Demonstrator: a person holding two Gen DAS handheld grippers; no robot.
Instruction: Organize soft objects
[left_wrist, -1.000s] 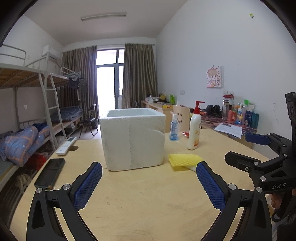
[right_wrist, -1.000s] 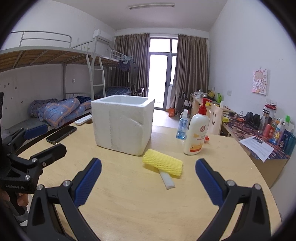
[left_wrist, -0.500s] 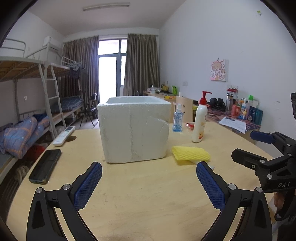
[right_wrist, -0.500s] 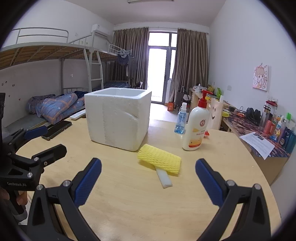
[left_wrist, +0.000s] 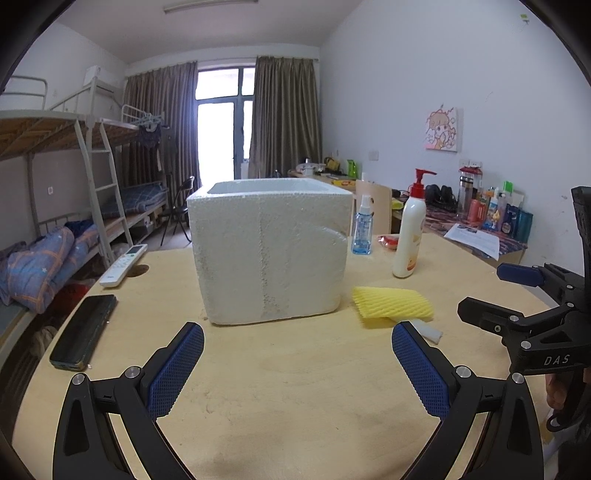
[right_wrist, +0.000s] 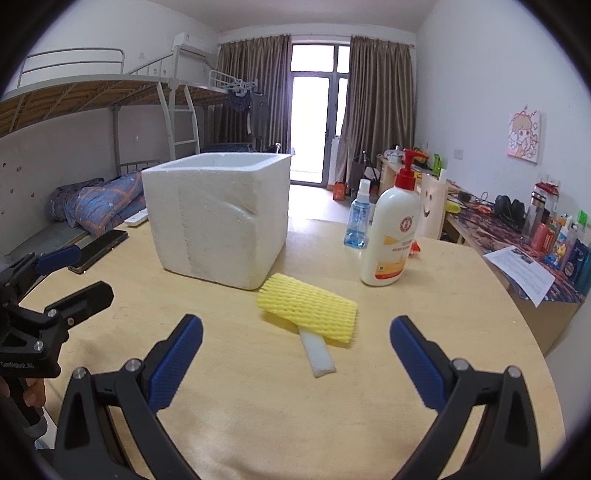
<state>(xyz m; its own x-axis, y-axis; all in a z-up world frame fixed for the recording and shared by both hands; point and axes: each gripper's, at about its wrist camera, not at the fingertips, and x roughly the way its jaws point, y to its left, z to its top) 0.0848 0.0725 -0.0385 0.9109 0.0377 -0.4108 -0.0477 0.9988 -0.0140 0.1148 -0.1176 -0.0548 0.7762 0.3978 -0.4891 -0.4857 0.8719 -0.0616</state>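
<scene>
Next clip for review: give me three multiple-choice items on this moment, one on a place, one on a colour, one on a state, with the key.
1. Where does the yellow foam net lie?
A. inside the foam box
B. on the table, beside the foam box
C. on the phone

2. What colour is the pump of the lotion bottle?
A. red
B. green
C. black

3. How does the right claw stand?
A. shut on the net
B. shut on nothing
C. open, holding nothing

Key: 1 B, the net rests on the round table by the white foam box, over a white foam strip. 2 A, the pump head is red. 3 C, its blue pads are wide apart with only tabletop between them.
</scene>
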